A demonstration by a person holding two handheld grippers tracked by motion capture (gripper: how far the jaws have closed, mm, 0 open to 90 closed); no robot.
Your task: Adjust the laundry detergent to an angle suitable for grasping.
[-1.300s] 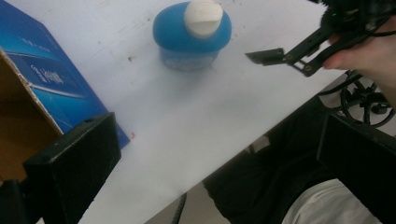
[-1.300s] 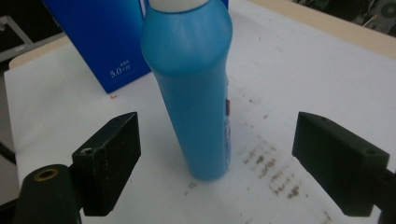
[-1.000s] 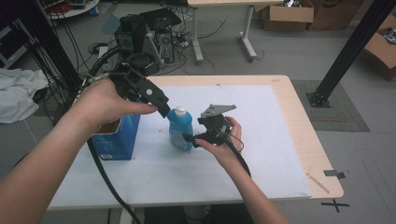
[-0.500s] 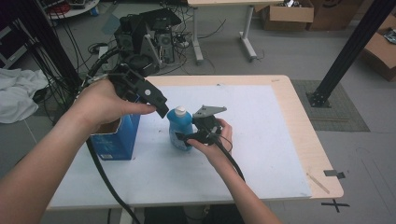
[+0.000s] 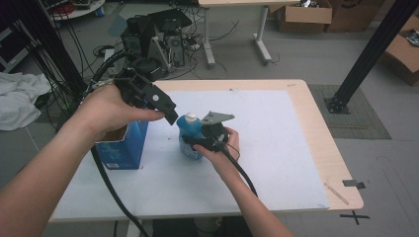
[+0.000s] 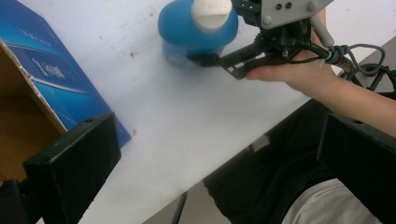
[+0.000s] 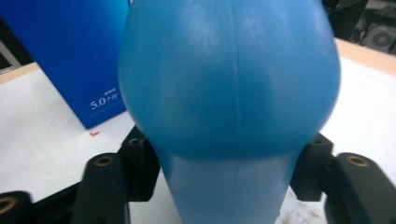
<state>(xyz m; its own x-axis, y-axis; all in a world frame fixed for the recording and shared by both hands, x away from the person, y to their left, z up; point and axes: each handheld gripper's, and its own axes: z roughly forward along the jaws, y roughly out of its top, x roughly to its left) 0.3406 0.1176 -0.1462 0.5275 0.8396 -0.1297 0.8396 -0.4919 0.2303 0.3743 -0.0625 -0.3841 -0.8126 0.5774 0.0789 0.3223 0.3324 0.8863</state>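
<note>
blue bottle (image 5: 190, 134) w/ white cap (image 5: 190, 117), blue box (image 5: 122, 148)

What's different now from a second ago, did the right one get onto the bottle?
Yes. The right gripper moved in toward the blue bottle and its jaws have just been closing; they now sit against the bottle's lower body on both sides. The left gripper stayed above, jaws open, beside the open blue box. Bottle and box have not moved.

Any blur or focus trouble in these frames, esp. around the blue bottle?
Right gripper view: the blue bottle sits very close and soft, with a smeared right edge. Left gripper view: the near fingers are blurred, while the bottle and the right gripper are fairly sharp. High view: even, flat light, no glare on the table, slightly grainy.
</note>
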